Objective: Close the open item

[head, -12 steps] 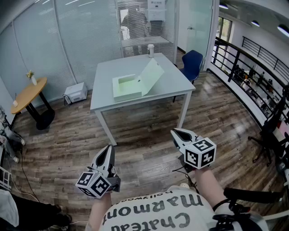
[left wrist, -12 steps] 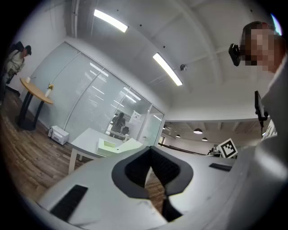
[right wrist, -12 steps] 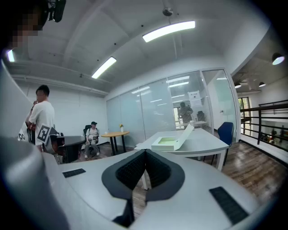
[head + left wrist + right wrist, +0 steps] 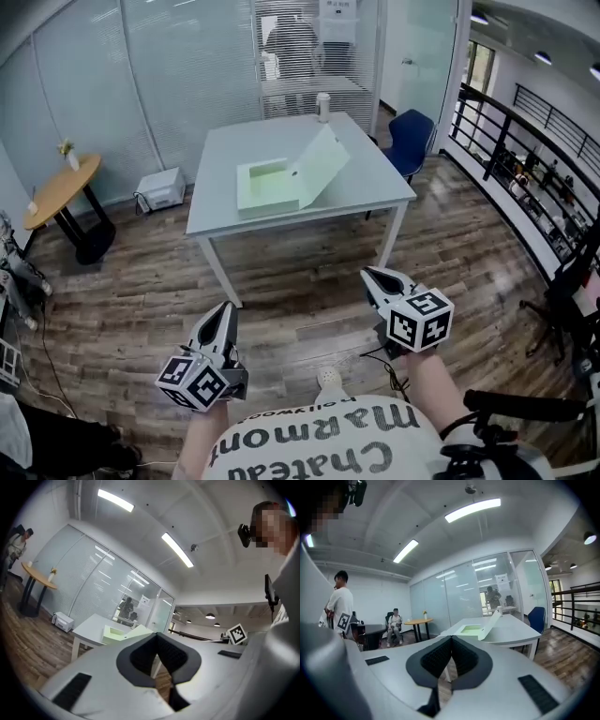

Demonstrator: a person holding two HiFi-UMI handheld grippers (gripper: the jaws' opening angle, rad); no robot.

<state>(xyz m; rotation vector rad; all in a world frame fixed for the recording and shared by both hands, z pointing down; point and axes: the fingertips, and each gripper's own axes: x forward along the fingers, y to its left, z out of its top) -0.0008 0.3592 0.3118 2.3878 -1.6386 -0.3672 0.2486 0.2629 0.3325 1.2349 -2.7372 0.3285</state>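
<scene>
A pale green box (image 4: 267,185) lies open on the grey table (image 4: 366,192), its lid (image 4: 321,166) standing tilted up on the right side. The same open box shows far off in the left gripper view (image 4: 118,633) and in the right gripper view (image 4: 474,630). Both grippers hang low over the wooden floor, well short of the table. My left gripper (image 4: 223,309) is shut with nothing in it, and its jaws meet in its own view (image 4: 156,635). My right gripper (image 4: 368,274) is likewise shut and empty (image 4: 451,639).
A white cylinder (image 4: 323,106) stands at the table's far edge. A blue chair (image 4: 412,131) sits behind the table's right corner. A round wooden table (image 4: 58,192) and a white device (image 4: 157,190) are on the left. A black railing (image 4: 525,155) runs along the right. A seated person (image 4: 395,626) is far off.
The view has shifted a little toward the table, a light shoe now shows under the grippers, and both grippers stay shut in about the same place.
</scene>
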